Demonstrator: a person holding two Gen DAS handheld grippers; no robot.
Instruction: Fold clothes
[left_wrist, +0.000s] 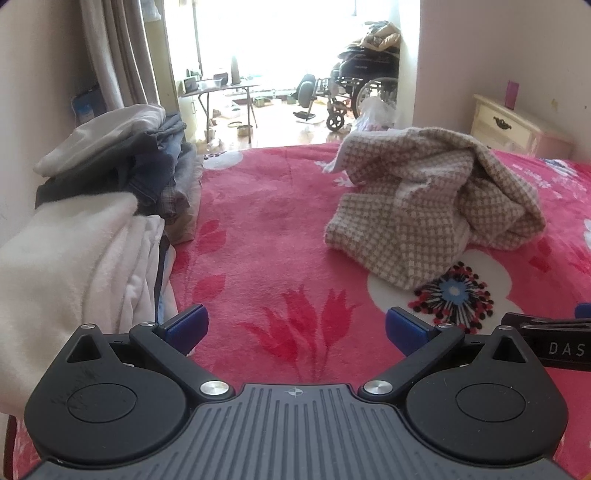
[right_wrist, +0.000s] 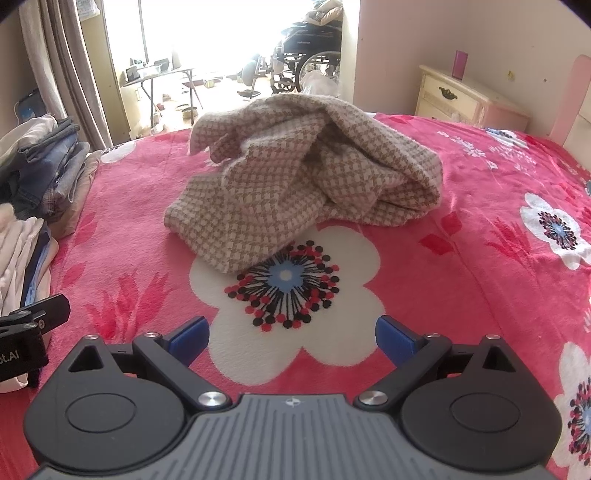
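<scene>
Checked garment (right_wrist: 303, 177) lies crumpled, unfolded (folded stack (left_wrist: 110, 192) alongside); left gripper (left_wrist: 295, 328) and right gripper (right_wrist: 291, 332) are held spread, empty.

Right gripper (right_wrist: 291, 338) sits low over the bed with its blue-tipped fingers (right_wrist: 190, 338) spread wide, nothing between them. Straight ahead there's a crumpled checked garment (right_wrist: 306, 173) lying in a heap on the pink flowered blanket (right_wrist: 480, 229), its near edge overlapping a big white flower print. Off to the left is a stack of folded clothes (right_wrist: 40, 162), and a bit of the other gripper (right_wrist: 29, 328) pokes in at the left edge. Nightstand (right_wrist: 461, 96) and wheelchair (right_wrist: 306, 55) in the back.
</scene>
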